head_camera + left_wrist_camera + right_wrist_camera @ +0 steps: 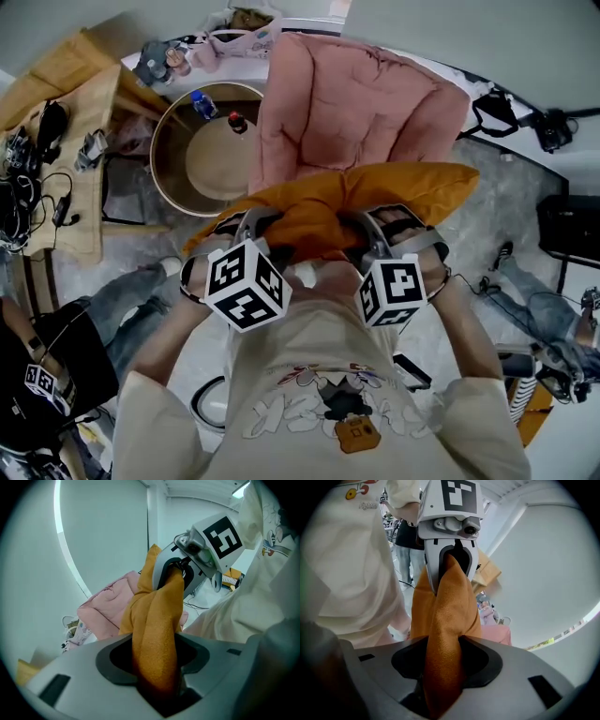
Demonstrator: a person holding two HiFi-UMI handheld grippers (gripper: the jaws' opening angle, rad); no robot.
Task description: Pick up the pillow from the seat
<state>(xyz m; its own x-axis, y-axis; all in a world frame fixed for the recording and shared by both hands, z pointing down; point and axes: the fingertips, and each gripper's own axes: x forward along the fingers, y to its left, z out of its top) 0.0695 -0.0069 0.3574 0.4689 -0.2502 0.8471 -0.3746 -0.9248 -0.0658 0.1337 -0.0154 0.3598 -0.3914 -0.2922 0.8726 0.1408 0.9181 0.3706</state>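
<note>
An orange pillow (319,208) is seen from above, held just in front of a pink seat (361,103), between the seat and the person's chest. The pick-up is judged to be nearly or fully done: the pillow's near edge is bunched and raised toward the person, and its bulk appears to be off the cushion, though it cannot be told whether the far edge rests on the seat's front. Only lifting it clear, if that, seems to be left. The left tool (154,665) is closed narrowly on a thick fold of the pillow's fabric, which fills the gap between its jaws. The right tool (443,665) is clamped the same way on another fold beside it. Nothing else is gripped by either tool.
</note>
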